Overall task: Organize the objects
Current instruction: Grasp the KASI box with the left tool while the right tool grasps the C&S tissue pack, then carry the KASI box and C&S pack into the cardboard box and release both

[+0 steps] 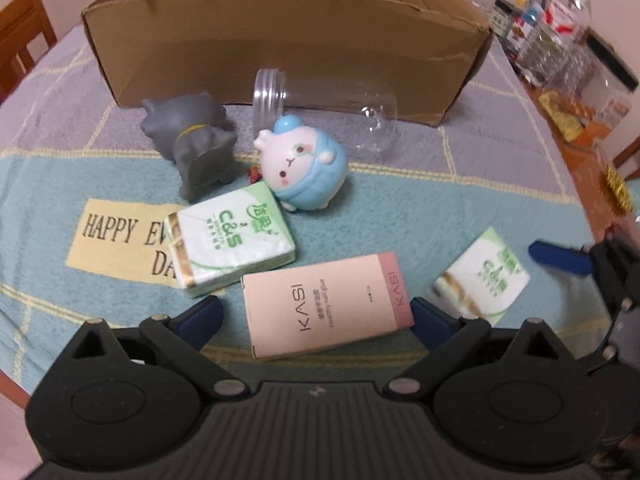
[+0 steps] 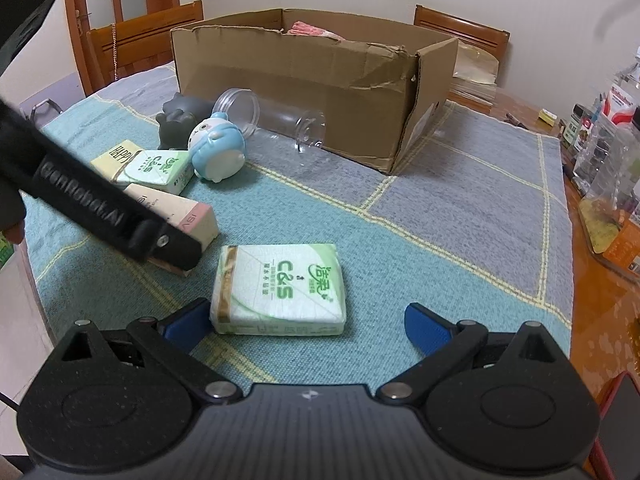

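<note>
Barely begun: only something pink (image 2: 310, 29) sits in the cardboard box (image 2: 304, 80) at twelve o'clock. My left claw (image 1: 316, 312) straddles the pink carton (image 1: 326, 304), my right claw (image 2: 308, 320) a tissue pack (image 2: 280, 288), both apart, nothing clamped yet.

Dim indoor light, fisheye-warped, slightly blurred edges.

Left wrist view: we look down steeply and from close by over the pink box (image 1: 326, 304), facing the far cardboard box (image 1: 280, 56).
Right wrist view: we sit further right and near, low over a tissue pack (image 2: 280, 290), facing far-left.
Shared by both: pink box, both tissue packs, blue toy (image 1: 306, 168), clear jar (image 2: 272, 118), cardboard box.
</note>
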Motion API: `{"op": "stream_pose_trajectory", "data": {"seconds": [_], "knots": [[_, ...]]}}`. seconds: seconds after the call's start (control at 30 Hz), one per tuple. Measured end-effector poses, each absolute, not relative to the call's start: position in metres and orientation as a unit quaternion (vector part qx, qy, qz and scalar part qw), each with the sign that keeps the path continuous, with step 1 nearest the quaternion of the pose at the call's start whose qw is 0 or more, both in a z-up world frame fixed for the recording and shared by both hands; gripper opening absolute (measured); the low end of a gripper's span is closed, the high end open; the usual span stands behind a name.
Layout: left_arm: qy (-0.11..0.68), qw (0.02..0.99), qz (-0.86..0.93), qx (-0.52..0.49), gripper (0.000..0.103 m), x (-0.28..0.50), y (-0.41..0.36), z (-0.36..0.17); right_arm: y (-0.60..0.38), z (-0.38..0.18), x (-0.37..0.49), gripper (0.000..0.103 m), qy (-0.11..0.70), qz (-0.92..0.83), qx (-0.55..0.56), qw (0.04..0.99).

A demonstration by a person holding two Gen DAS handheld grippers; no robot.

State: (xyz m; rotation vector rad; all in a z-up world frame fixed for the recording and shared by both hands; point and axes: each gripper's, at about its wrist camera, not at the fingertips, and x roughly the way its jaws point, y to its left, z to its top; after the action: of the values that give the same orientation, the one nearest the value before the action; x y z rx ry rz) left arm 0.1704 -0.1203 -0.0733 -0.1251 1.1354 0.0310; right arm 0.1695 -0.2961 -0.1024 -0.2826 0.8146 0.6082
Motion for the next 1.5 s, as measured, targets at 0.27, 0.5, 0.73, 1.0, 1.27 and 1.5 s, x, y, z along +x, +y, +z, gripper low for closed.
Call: {"op": "stream_pose_trajectory", "data": {"seconds": [0.27, 0.5, 0.73, 1.0, 1.27, 1.5], "knots": [[0.529, 0.848, 0.014, -0.017, 0.086, 0.169, -0.121, -0.071, -0.286, -0.102, 0.171, 0.103, 0.387, 0.298, -0.146, 0.86], [0.522, 0.853, 0.003, -0.027, 0.086, 0.164, -0.107, -0.071, -0.272, -0.099, 0.17, 0.097, 0.383, 0.311, -0.156, 0.856], [0.519, 0.854, -0.007, -0.039, 0.086, 0.163, -0.098, -0.07, -0.27, -0.094, 0.17, 0.079, 0.394, 0.311, -0.149, 0.852], [0.53, 0.847, -0.027, -0.043, 0.086, 0.164, -0.092, -0.066, -0.267, -0.089, 0.172, 0.069, 0.407, 0.299, -0.159, 0.848], [0.529, 0.846, -0.049, -0.032, 0.085, 0.158, -0.088, -0.042, -0.27, -0.075, 0.176, 0.068, 0.415, 0.3, -0.174, 0.841], [0.511, 0.858, -0.047, -0.022, 0.086, 0.163, -0.083, 0.0, -0.273, -0.048, 0.18, 0.069, 0.411, 0.315, -0.171, 0.838]]}}
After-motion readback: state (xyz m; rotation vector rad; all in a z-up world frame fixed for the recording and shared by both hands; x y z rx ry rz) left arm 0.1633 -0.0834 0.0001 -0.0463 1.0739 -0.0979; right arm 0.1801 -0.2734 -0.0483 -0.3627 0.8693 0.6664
